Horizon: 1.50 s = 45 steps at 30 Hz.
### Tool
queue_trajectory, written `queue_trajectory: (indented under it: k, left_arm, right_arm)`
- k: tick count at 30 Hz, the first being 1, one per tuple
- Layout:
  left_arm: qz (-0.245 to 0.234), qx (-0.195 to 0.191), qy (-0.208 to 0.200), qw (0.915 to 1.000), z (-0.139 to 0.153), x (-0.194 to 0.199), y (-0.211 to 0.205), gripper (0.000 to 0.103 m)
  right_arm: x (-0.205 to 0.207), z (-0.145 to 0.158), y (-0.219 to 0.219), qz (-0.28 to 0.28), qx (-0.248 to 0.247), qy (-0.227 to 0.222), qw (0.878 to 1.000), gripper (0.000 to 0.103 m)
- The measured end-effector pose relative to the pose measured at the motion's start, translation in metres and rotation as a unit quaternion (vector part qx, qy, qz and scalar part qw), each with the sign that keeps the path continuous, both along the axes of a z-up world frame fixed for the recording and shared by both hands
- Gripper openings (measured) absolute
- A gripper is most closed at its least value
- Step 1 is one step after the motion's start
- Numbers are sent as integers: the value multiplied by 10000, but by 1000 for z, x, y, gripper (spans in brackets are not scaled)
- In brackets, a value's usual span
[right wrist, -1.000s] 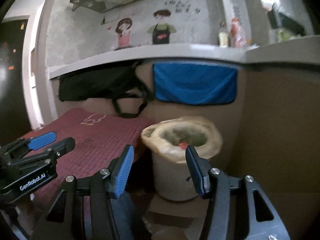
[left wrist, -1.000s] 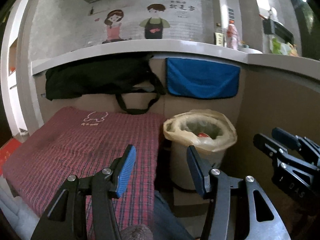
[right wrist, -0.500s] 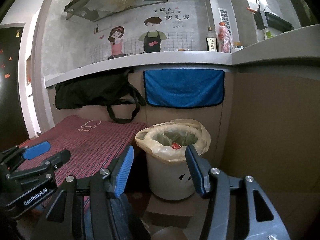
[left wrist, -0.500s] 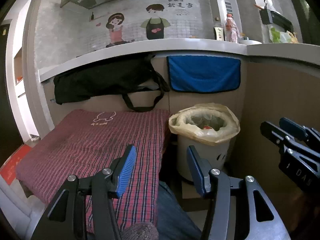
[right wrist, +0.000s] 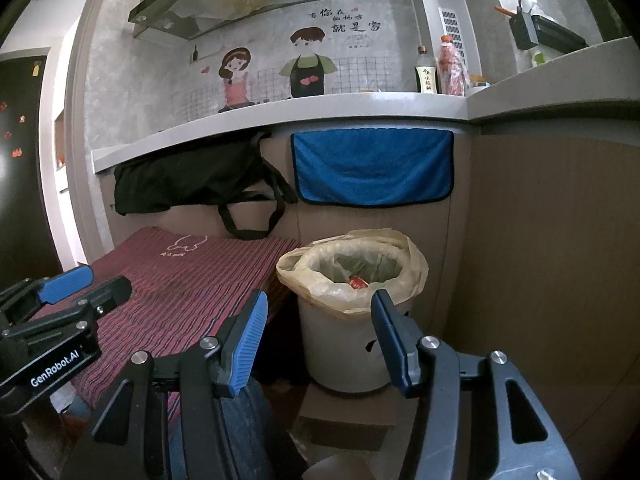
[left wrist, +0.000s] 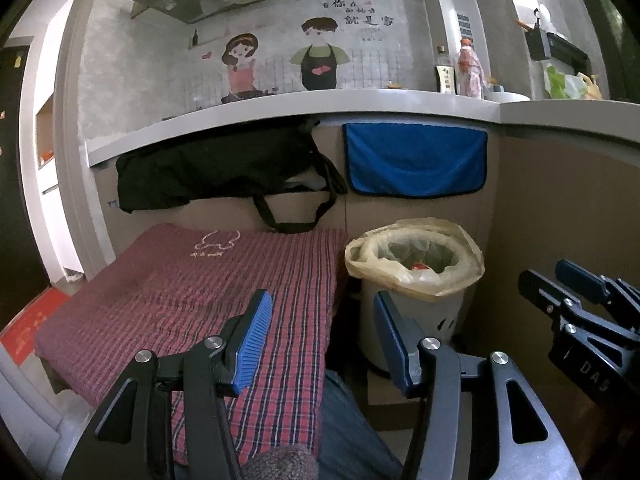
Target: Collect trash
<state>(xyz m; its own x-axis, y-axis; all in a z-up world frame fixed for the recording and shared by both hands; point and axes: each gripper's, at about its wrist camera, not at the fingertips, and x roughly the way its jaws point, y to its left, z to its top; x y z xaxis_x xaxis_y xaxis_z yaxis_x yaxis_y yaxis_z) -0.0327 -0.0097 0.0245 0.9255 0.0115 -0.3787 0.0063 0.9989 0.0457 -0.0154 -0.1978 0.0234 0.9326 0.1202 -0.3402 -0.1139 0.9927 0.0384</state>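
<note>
Trash bin (left wrist: 416, 312): white, lined with a pale yellowish bag (left wrist: 460, 276) whose rim is folded out over the edge. It stands on a low cardboard piece (right wrist: 344, 420), in the corner between the plaid-covered surface and the brown panel (right wrist: 540, 260) on the right. Inside the liner I see one small red piece of trash (right wrist: 357, 281) among crumpled plastic; what else lies there I cannot tell.

My left gripper (left wrist: 320, 344) has its jaws spread wide and holds nothing. It hangs above the near edge of the red plaid cloth (left wrist: 192, 288), with the bin ahead and slightly to its right. My right gripper (right wrist: 316, 344) is likewise spread wide and empty, and the bin shows between its blue pads (right wrist: 250, 344), well short of contact. Each gripper shows at the edge of the other's view.

Background, as observed: a black bag (left wrist: 216, 172) is draped under the grey ledge (left wrist: 280, 108), one strap hanging toward the cloth. A blue towel (left wrist: 416, 160) hangs beside it, directly above the bin. On the ledge stand a dark sauce bottle (right wrist: 426, 76) and a red-wrapped bottle (right wrist: 452, 68), close together. Two cartoon figures (left wrist: 280, 64) decorate the wall behind.
</note>
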Motion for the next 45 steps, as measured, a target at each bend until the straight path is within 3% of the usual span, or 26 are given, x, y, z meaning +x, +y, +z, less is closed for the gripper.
queue_trajectory:
  k: [45]
  left_arm:
    - [44,-19,-84,10000,5,-2,2,54]
  right_arm:
    - [-2,2,-2,20,-4,-22,10000,51]
